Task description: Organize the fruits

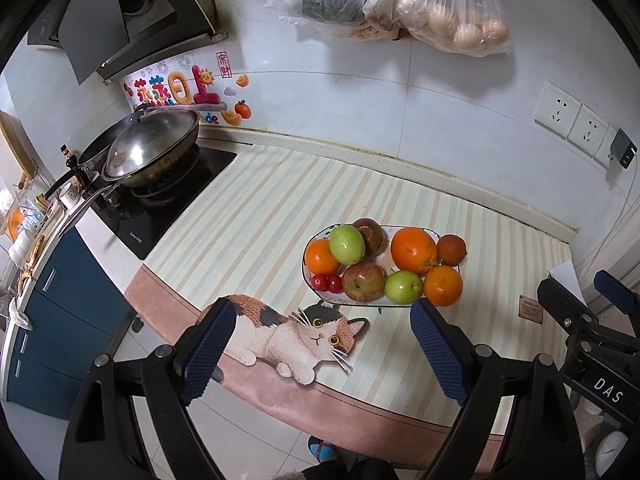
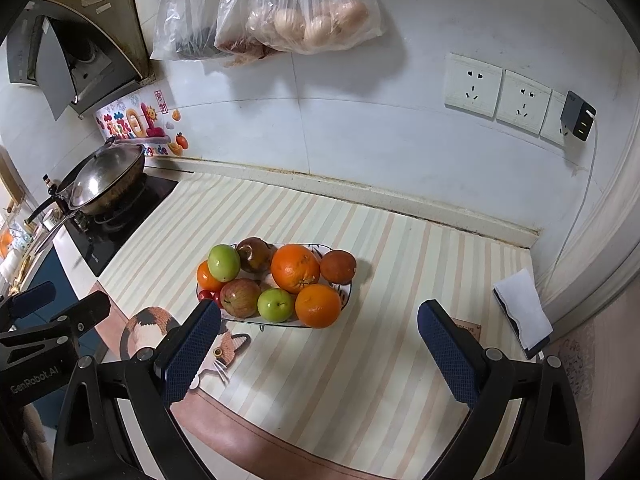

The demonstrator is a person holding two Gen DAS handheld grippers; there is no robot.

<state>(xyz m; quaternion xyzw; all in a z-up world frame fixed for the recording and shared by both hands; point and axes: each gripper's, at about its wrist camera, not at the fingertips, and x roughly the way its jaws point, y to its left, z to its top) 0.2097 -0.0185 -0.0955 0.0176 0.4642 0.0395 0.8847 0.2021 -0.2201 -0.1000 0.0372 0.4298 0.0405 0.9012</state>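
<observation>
A white oval plate (image 1: 434, 236) (image 2: 347, 294) on the striped mat holds a pile of fruit: oranges (image 1: 413, 251) (image 2: 295, 268), green apples (image 1: 346, 245) (image 2: 224, 263), a red apple (image 1: 363, 281) (image 2: 240, 297), dark brownish fruits (image 1: 451, 249) (image 2: 338, 266) and small red tomatoes (image 1: 328, 283) (image 2: 206, 295). My left gripper (image 1: 322, 320) is open and empty, above the mat's near edge, short of the plate. My right gripper (image 2: 320, 320) is open and empty, just in front of the plate; it also shows in the left wrist view (image 1: 580, 312).
A lidded wok (image 1: 154, 148) (image 2: 102, 178) sits on the stove to the left. Plastic bags (image 1: 440, 8) (image 2: 304, 8) hang on the wall behind. Wall sockets (image 2: 496, 96) and a charger are at right. A phone with white paper (image 2: 522, 314) lies at the right mat edge.
</observation>
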